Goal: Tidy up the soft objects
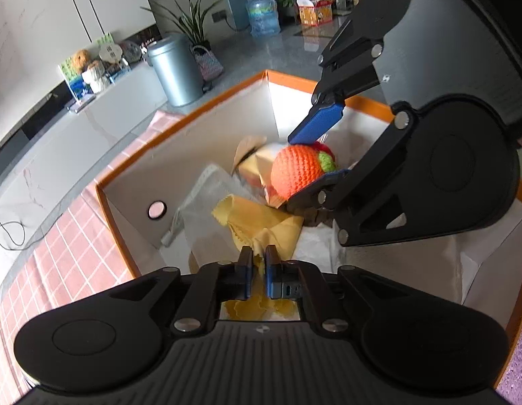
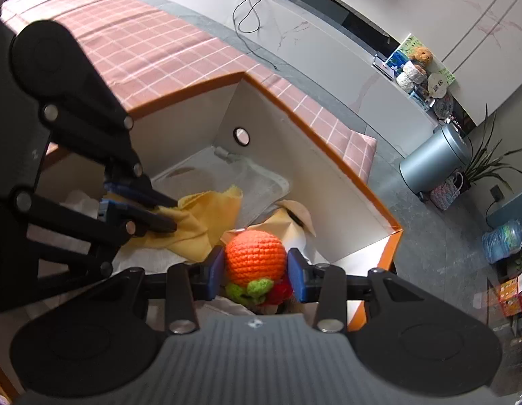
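Both grippers reach into an orange-rimmed white box [image 1: 180,125] [image 2: 294,108]. My left gripper [image 1: 258,263] [image 2: 166,214] is shut on a yellow cloth [image 1: 261,219] [image 2: 207,216], which drapes down into the box. My right gripper [image 2: 256,270] [image 1: 311,162] is shut on an orange crocheted ball [image 2: 254,256] [image 1: 296,170] with green and red crochet parts, held inside the box above the other items. A clear mesh pouch [image 1: 207,195] [image 2: 257,185] and a beige paper-wrapped item [image 1: 254,162] [image 2: 291,219] lie in the box.
The box stands on a pink checked cloth [image 1: 75,233] [image 2: 133,44]. A grey metal bin [image 1: 175,71] [image 2: 436,158], a potted plant [image 1: 193,20], a water bottle [image 1: 262,17] and a white low cabinet [image 1: 58,125] stand on the floor beyond.
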